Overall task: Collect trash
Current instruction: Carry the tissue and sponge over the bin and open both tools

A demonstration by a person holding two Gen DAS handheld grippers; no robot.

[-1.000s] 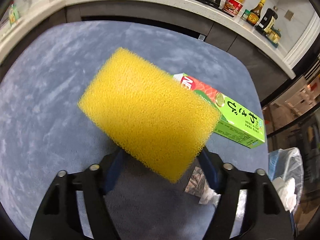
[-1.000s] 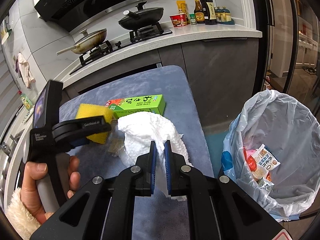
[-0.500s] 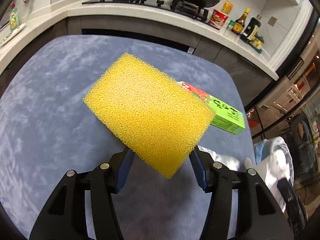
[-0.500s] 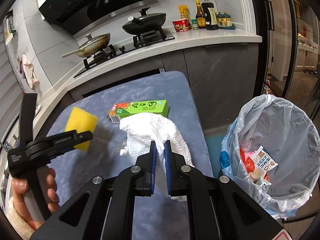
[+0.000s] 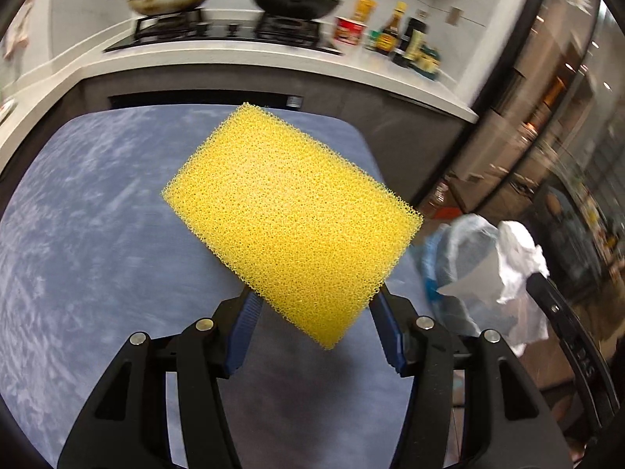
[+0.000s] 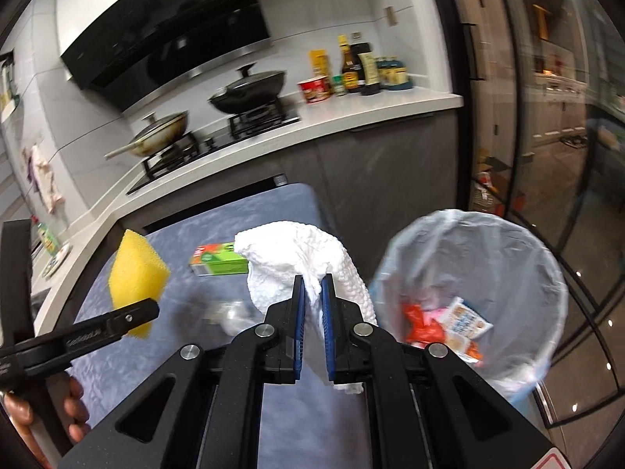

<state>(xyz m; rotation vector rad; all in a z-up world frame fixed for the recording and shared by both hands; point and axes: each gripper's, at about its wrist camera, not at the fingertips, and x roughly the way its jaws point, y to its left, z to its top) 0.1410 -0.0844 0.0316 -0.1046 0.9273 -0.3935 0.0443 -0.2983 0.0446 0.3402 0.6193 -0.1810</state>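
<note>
A yellow sponge [image 5: 293, 219] hangs tilted over the blue table [image 5: 97, 234], and my left gripper [image 5: 316, 301] is shut on its lower part. The right wrist view shows the same sponge [image 6: 134, 269] at the left, in that gripper [image 6: 136, 310]. My right gripper [image 6: 312, 281] is shut on a crumpled white paper towel [image 6: 297, 250], held above the table's right edge. A bin lined with a clear bag [image 6: 488, 258] stands just right of it on the floor, with wrappers inside. In the left wrist view the paper towel [image 5: 519, 250] hangs over the bag [image 5: 453, 250].
A green box [image 6: 218, 262] and a crumpled clear wrapper [image 6: 230, 312] lie on the table. Behind it runs a counter [image 6: 351, 117] with a stove, two pans and several bottles. Glass doors [image 6: 547, 117] stand to the right. A hand [image 6: 50, 406] grips the left tool.
Both grippers have risen and moved right toward the bin, each still holding its item. The green box has dropped out of the left wrist view and the bin bag has come in.
</note>
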